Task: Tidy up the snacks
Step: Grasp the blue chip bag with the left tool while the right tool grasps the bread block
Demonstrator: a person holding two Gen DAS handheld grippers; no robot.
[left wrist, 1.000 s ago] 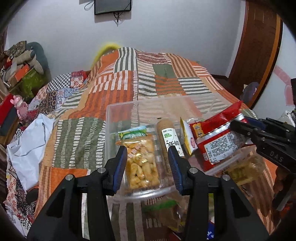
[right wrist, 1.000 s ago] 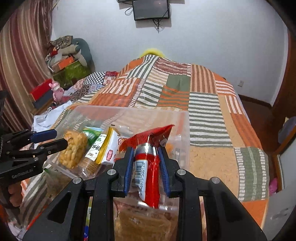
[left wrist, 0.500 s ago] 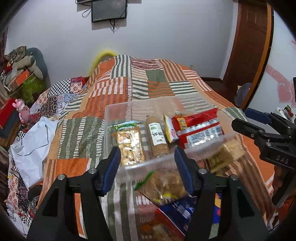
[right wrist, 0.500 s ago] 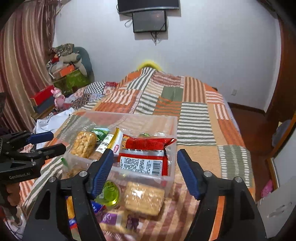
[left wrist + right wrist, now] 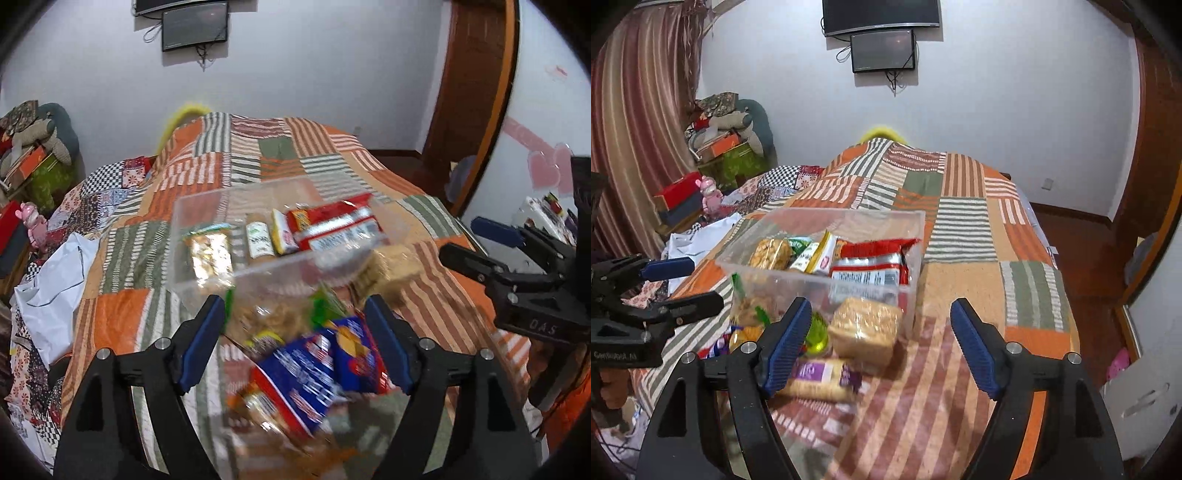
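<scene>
A clear plastic box (image 5: 912,236) (image 5: 199,210) on the patchwork bed holds a red snack pack (image 5: 875,258) (image 5: 332,221), a yellow-nut pack (image 5: 770,253) (image 5: 210,254) and two slim packets. Loose snacks lie in front of it: a tan cracker pack (image 5: 866,328) (image 5: 391,266), a purple-label bar (image 5: 820,376), a blue pack (image 5: 314,369). My right gripper (image 5: 879,343) is open and empty, above the loose snacks. My left gripper (image 5: 295,343) is open and empty over the blue pack.
The patchwork quilt (image 5: 960,206) covers the bed. A white bag (image 5: 55,288) lies at its left edge. Boxes and soft toys (image 5: 727,147) pile up by the left wall. A wooden door (image 5: 476,92) stands at the right.
The right gripper released the red pack into the box and opened wide. Both grippers pulled back from the box, toward the loose snacks in front.
</scene>
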